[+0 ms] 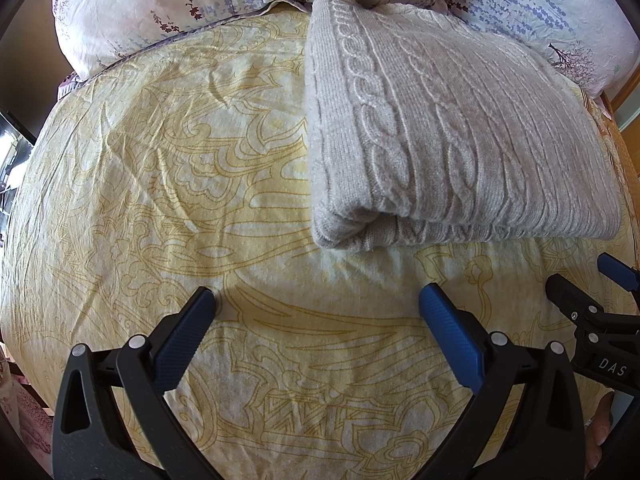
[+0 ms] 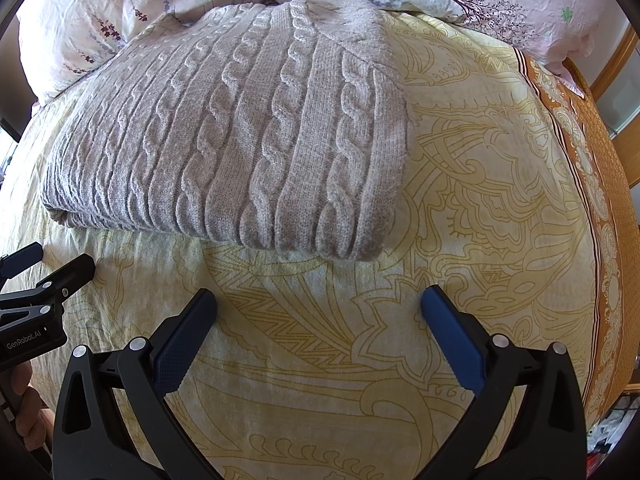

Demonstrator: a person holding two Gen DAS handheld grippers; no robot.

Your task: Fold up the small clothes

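**A:** Two grippers, and both had nothing in them when we looked. Our left gripper (image 1: 318, 300) had its fingers (image 1: 448, 332) spread wide over the yellow patterned bedsheet (image 1: 160, 200), with only bare sheet between the blue pads. Same story for our right gripper (image 2: 319, 300): fingers (image 2: 450, 334) wide apart, gripping nothing.

**B:** Where was the sweater, then?

**A:** The grey cable-knit sweater (image 1: 440, 132) lay folded into a thick rectangle on the bed, up near the floral pillows (image 1: 160, 0). Its far edge touched or ran just under them; we couldn't tell which. From the left wrist it sat ahead and to the right, folded edge facing us, layers showing at the near corner. From the right wrist it sat ahead and to the left.

**B:** Were the grippers near it?

**A:** Both were short of it, with a strip of sheet between the fingertips and the near edge. We held them side by side, each poking into the other's view at the edge. An orange border (image 2: 592, 200) ran down the bed's right side.
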